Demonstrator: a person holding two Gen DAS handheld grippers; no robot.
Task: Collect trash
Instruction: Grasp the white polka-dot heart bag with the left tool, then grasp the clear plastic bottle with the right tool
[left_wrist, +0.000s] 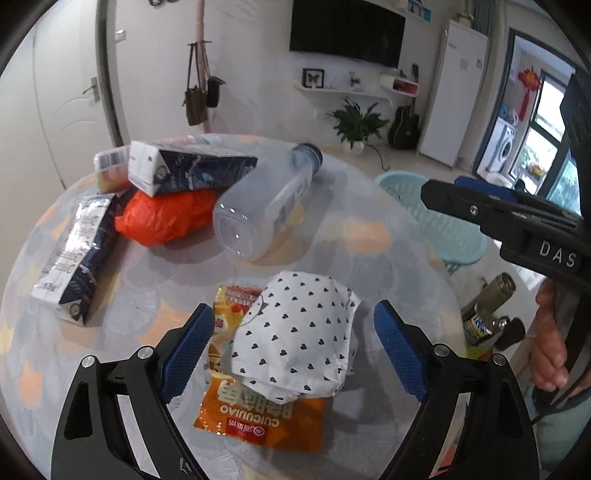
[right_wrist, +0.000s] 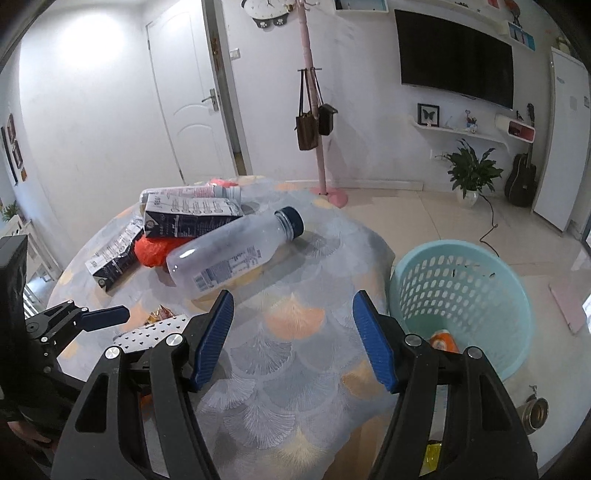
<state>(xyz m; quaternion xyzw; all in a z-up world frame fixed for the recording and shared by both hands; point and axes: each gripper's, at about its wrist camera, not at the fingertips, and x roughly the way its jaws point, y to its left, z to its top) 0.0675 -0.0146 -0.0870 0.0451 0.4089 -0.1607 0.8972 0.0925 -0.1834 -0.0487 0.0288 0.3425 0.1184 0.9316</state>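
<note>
My left gripper is open, its blue pads on either side of a crumpled white paper with black hearts, not gripping it. The paper lies on an orange snack packet. Behind lie an empty clear bottle, a red plastic bag and two dark milk cartons. My right gripper is open and empty over the tablecloth, in front of the bottle. The teal basket stands on the floor to the right, with an orange item inside.
The round table has a patterned cloth. The right gripper's arm crosses the left wrist view at the right. A metal can lies on the floor by the basket. A coat stand and a potted plant stand farther back.
</note>
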